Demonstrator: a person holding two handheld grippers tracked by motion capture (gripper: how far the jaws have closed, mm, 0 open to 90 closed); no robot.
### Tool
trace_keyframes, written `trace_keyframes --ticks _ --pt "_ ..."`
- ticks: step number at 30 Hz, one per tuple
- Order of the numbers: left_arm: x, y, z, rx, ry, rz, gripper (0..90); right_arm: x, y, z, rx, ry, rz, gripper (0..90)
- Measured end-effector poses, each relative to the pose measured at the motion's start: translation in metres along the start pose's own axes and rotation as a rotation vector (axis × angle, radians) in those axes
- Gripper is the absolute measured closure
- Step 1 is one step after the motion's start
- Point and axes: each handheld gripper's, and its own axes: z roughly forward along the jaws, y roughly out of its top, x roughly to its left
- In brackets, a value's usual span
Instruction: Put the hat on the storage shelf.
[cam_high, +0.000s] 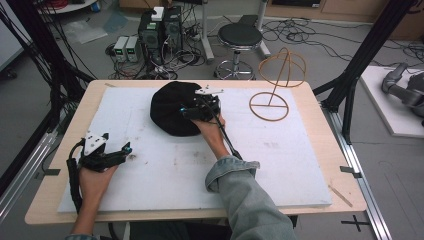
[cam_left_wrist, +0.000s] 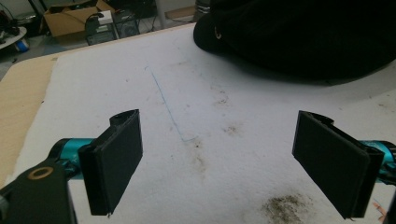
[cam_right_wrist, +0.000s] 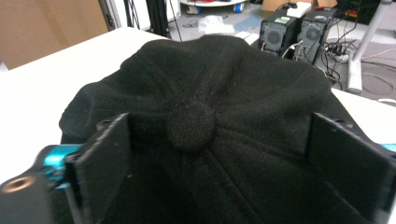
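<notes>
Nothing looks grasped yet: the right gripper (cam_right_wrist: 215, 154) hovers spread over the black cap (cam_high: 172, 107), the left gripper (cam_high: 112, 152) idle, spread, on the bench (cam_high: 60, 150).

I can read no text, label, brand or number anywhere here. The computer towers (cam_right_wrist: 292, 32) on the floor beyond my table carry small green and white stickers on top, but they are too blurred to make out. The small grey boxes (cam_high: 126, 48) beside them in the high view show no legible marking. The one thing close to a sign is a black cross of tape (cam_high: 355, 222) stuck on the floor by the table's near right corner. The black cap (cam_right_wrist: 205, 121) under my right tongs shows only its plain fabric and top button.
</notes>
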Motion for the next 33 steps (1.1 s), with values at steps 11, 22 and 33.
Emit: trace_keyframes --ticks 11,22,33 --pt "0.001 0.0 0.0 0.001 -0.001 -0.001 16.3 0.002 -0.002 0.005 0.029 -0.004 -0.022 43.5" --pt "0.001 -0.001 0.0 0.002 0.002 -0.002 16.4 0.004 0.005 -0.002 0.013 -0.01 -0.06 71.3" --pt "0.001 -0.001 0.0 0.005 0.006 0.0 16.3 0.007 0.023 -0.024 -0.052 -0.02 -0.107 75.4"
